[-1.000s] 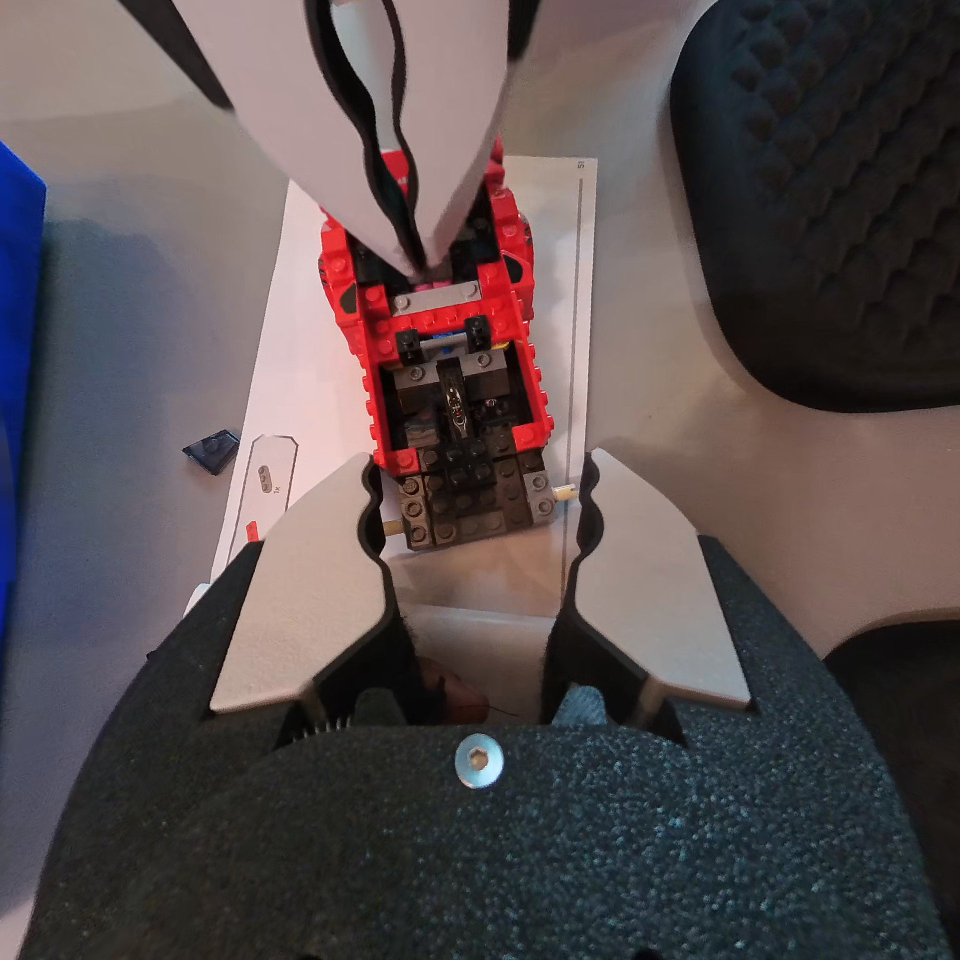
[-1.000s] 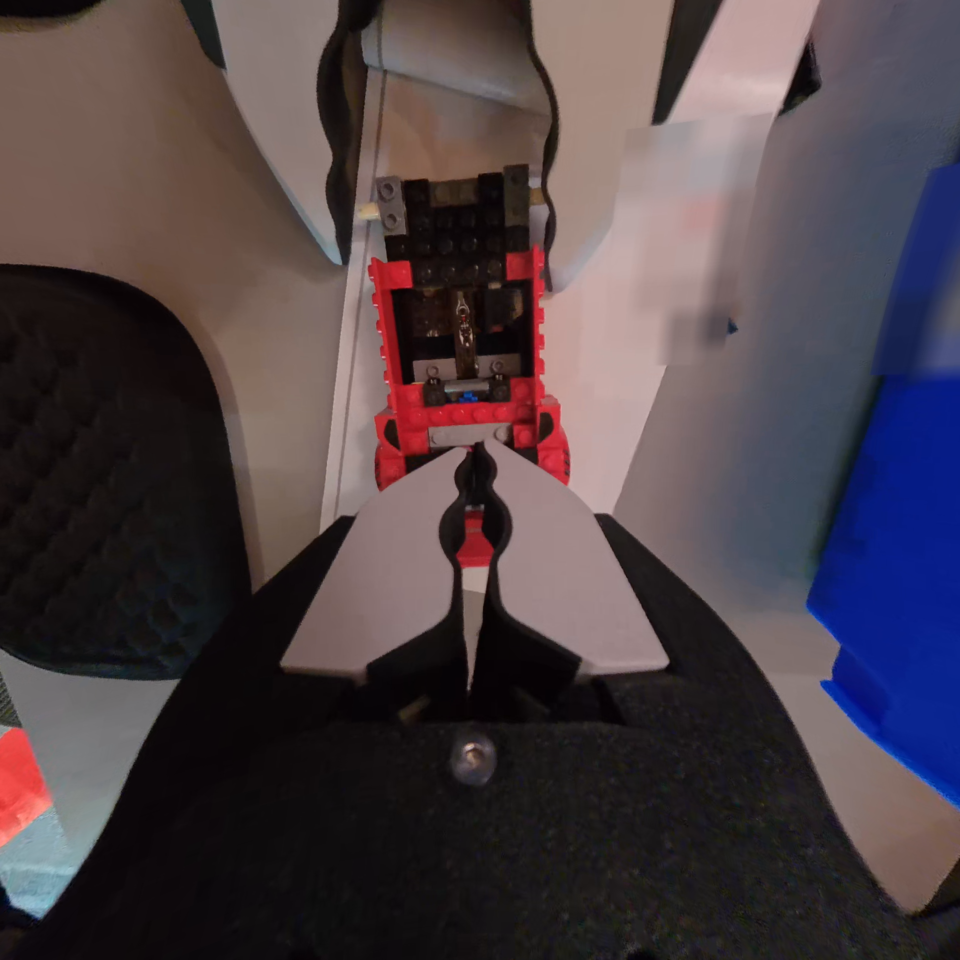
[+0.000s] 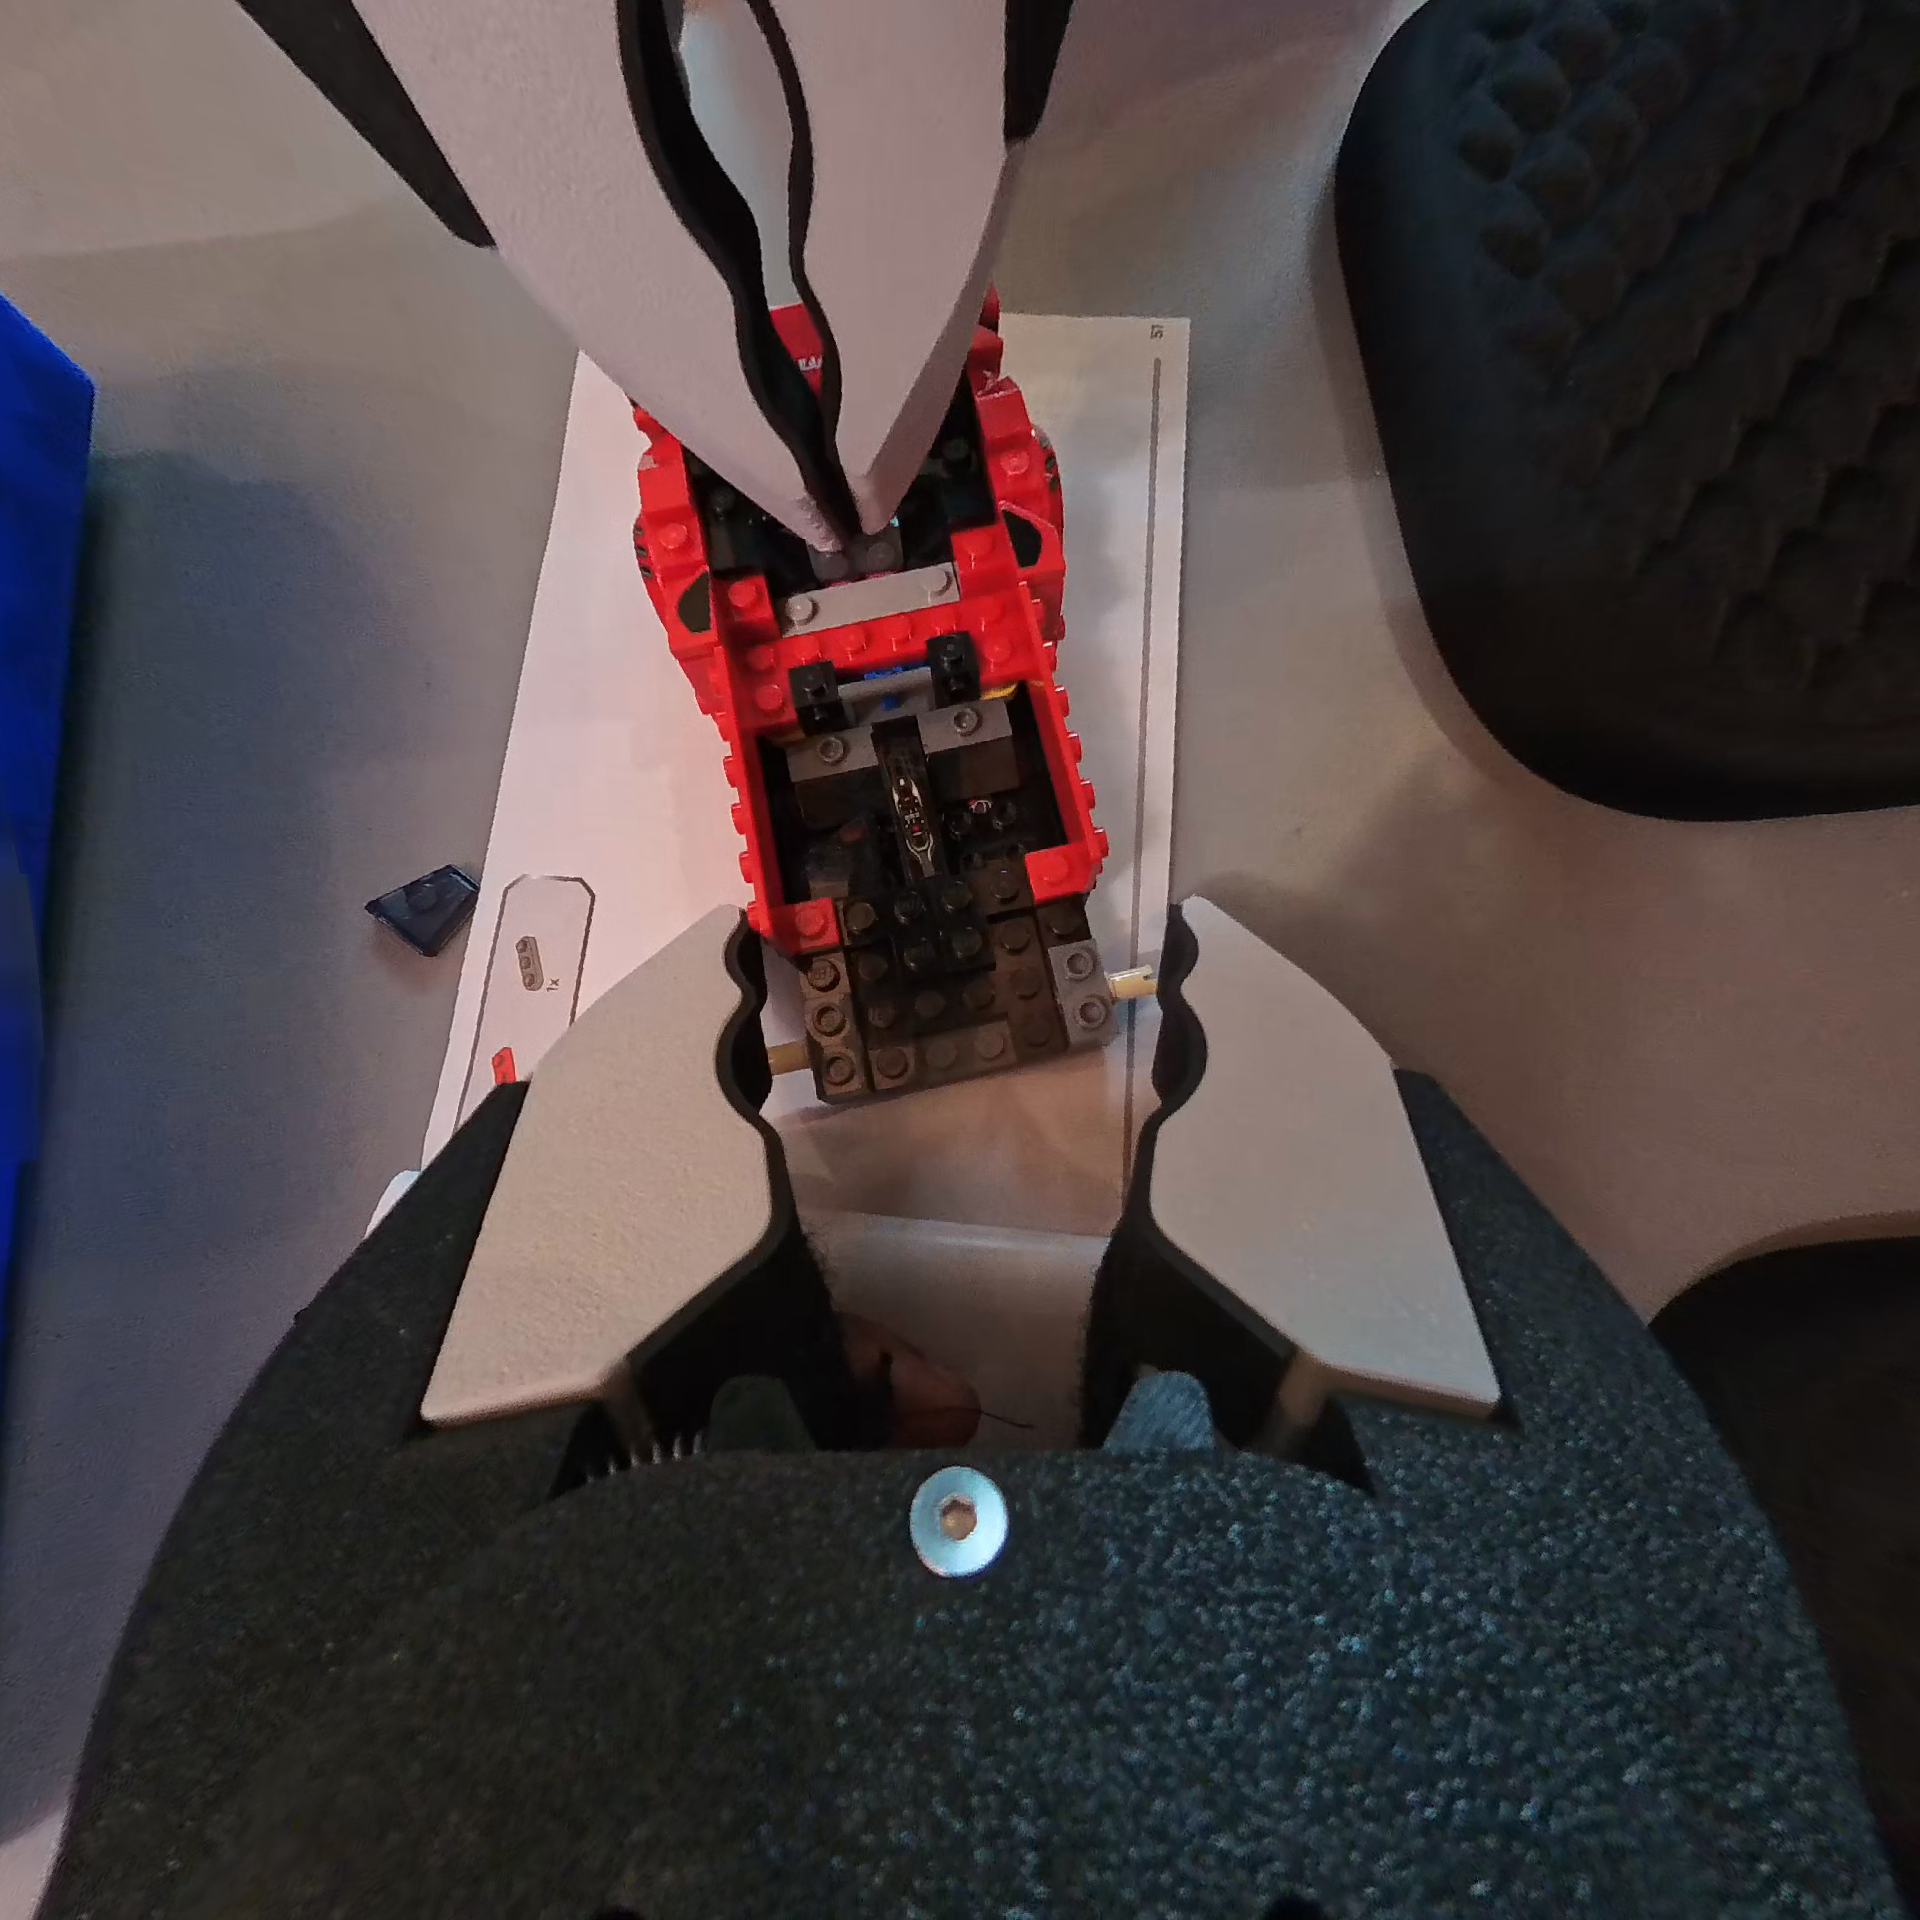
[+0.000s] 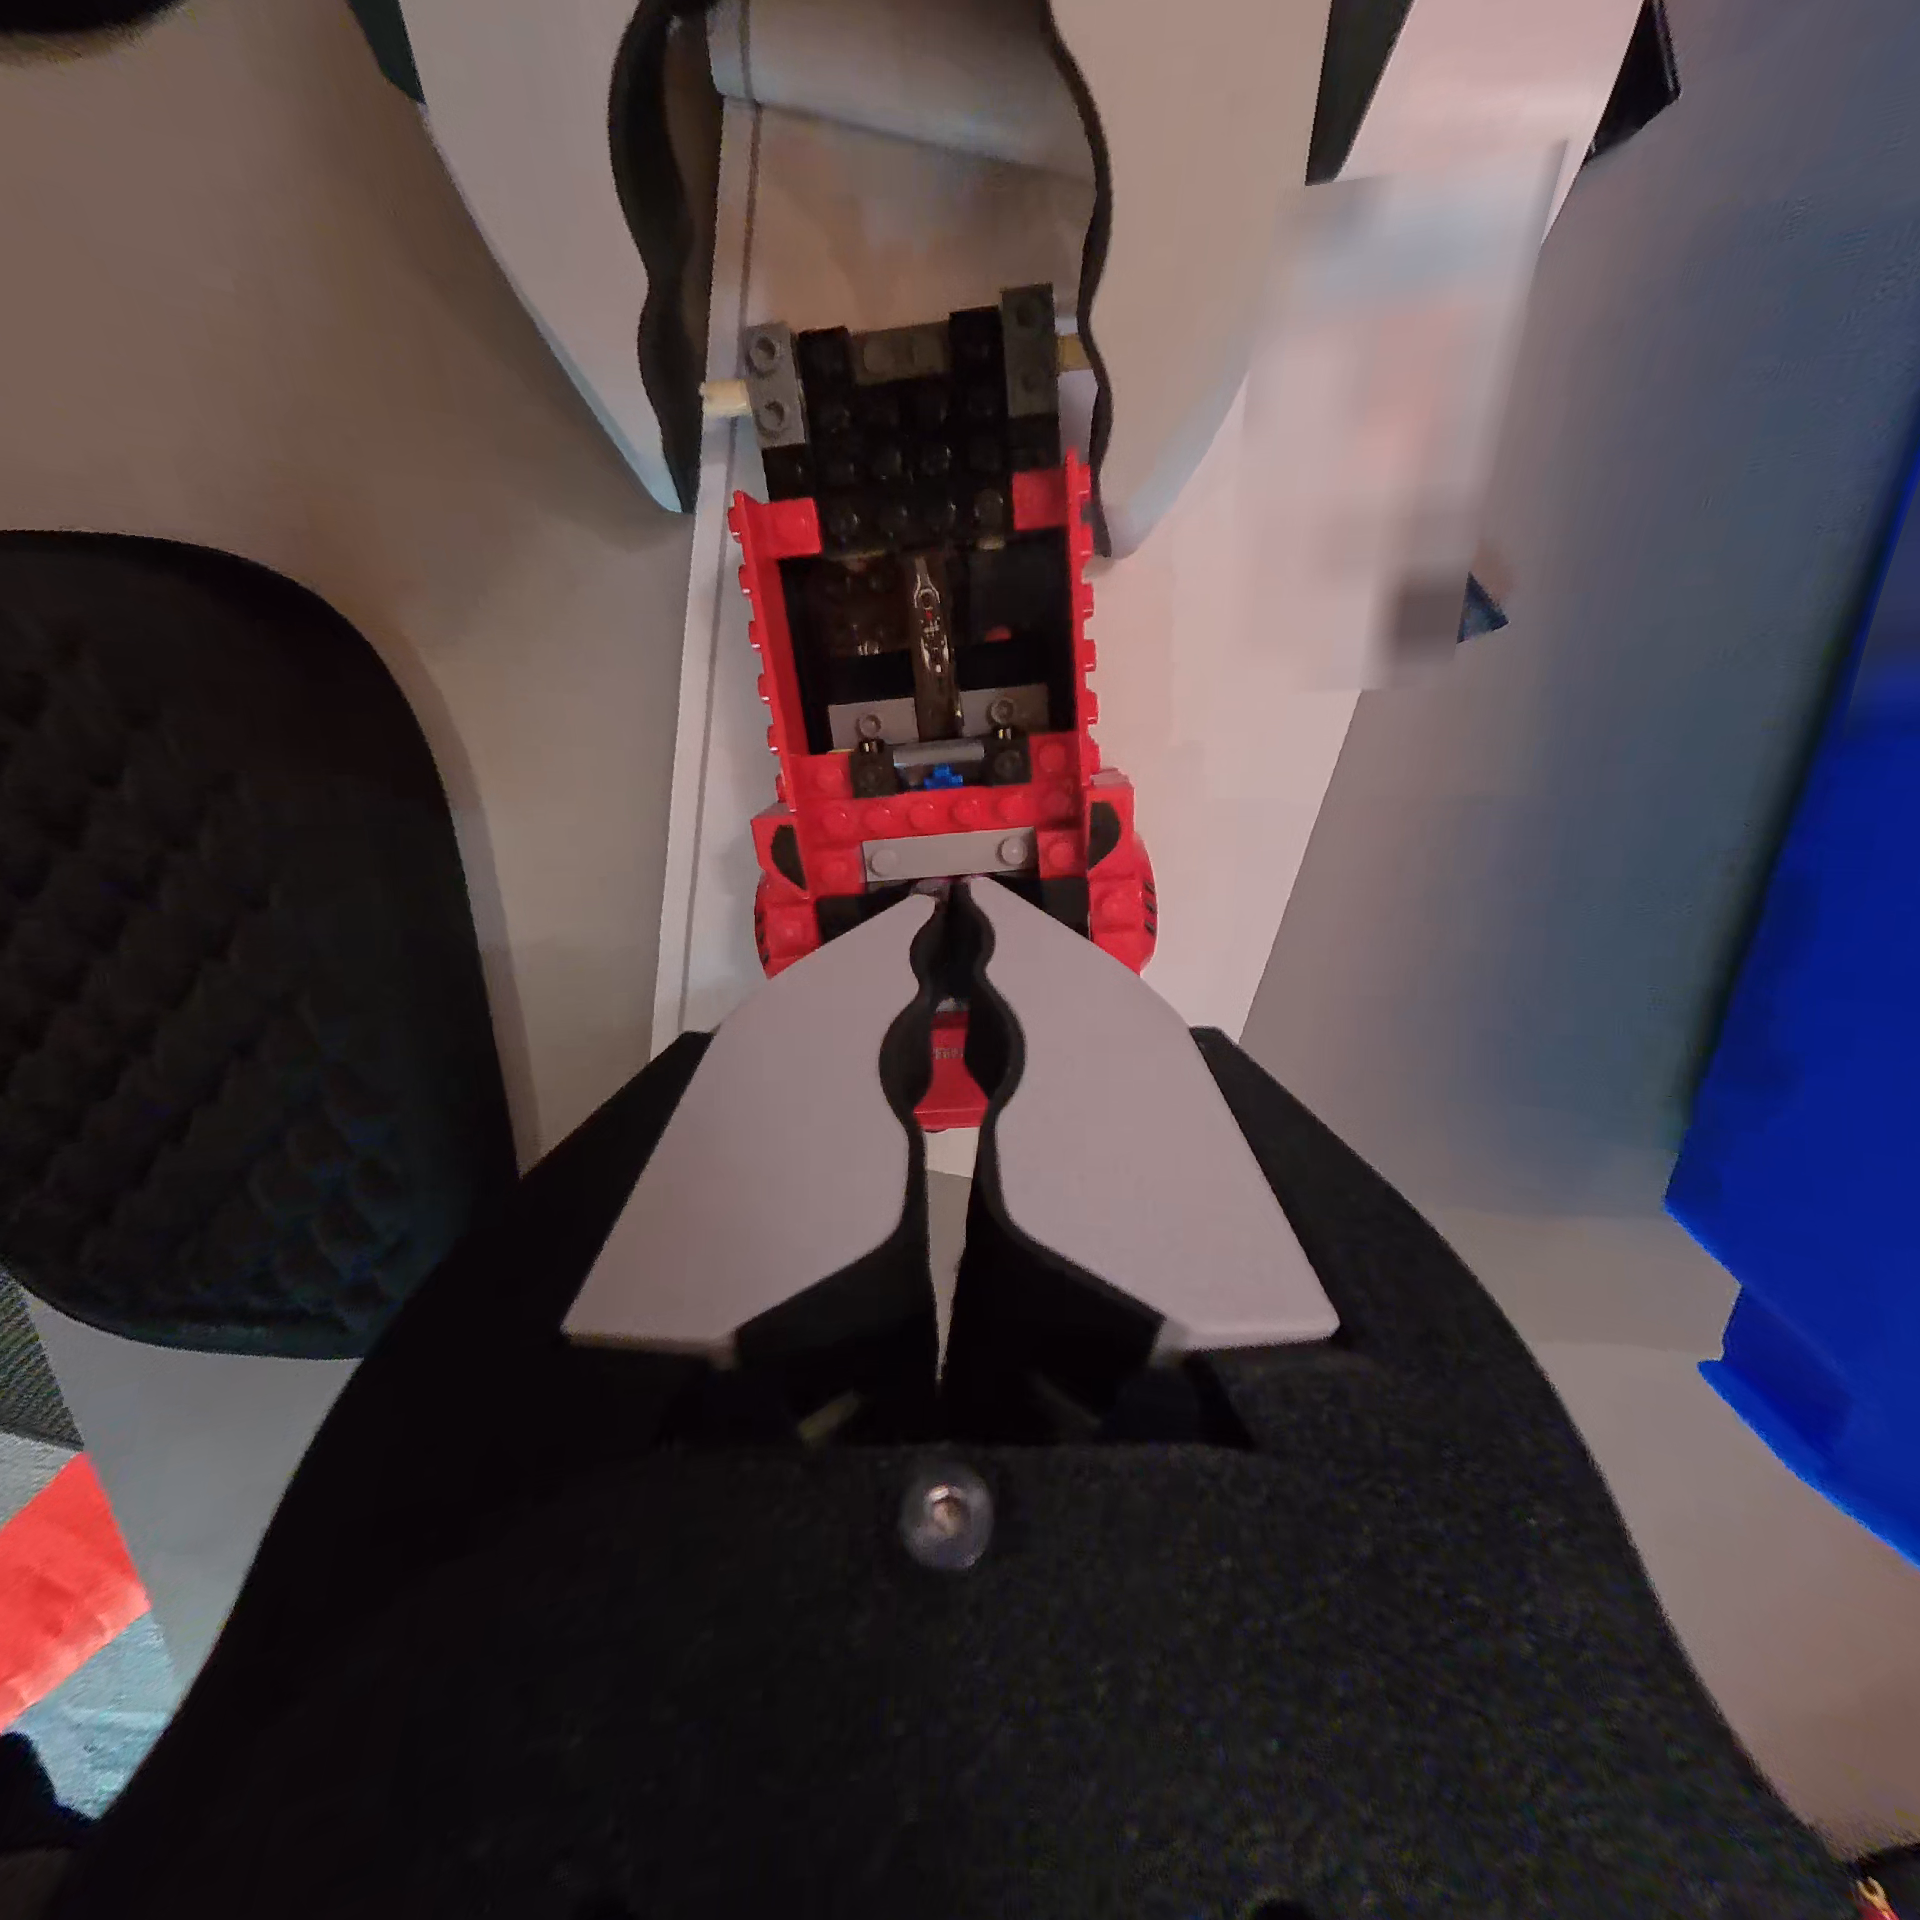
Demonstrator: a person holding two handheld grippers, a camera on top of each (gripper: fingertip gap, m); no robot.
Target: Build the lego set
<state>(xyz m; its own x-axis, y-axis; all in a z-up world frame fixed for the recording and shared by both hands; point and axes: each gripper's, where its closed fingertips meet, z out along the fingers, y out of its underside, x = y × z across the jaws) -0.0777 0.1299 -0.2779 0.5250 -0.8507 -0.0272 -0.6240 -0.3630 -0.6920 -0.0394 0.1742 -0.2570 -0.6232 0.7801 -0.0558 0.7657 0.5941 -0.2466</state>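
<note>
While pinching a small grey piece (image 3: pixel 854 549) against the red lego car (image 3: pixel 894 727), right tool (image 4: pixel 948 900) clenched at the car's far end.

Left tool (image 3: pixel 961 987) spread wide, released, straddling without touching the black studded end of the car, one finger (image 3: pixel 634 1101) lying on each side of the tan axle pin (image 3: pixel 1132 977). Sitting on a white instruction sheet (image 3: pixel 613 727) on the pale tabletop (image 3: pixel 1299 987), car pointing lengthwise between the two tools. Lying beside the sheet, a dark blue loose plate (image 3: pixel 424 906); resting further out, a black textured pad (image 3: pixel 1662 395) and a blue bin (image 4: pixel 1818 1039).
</note>
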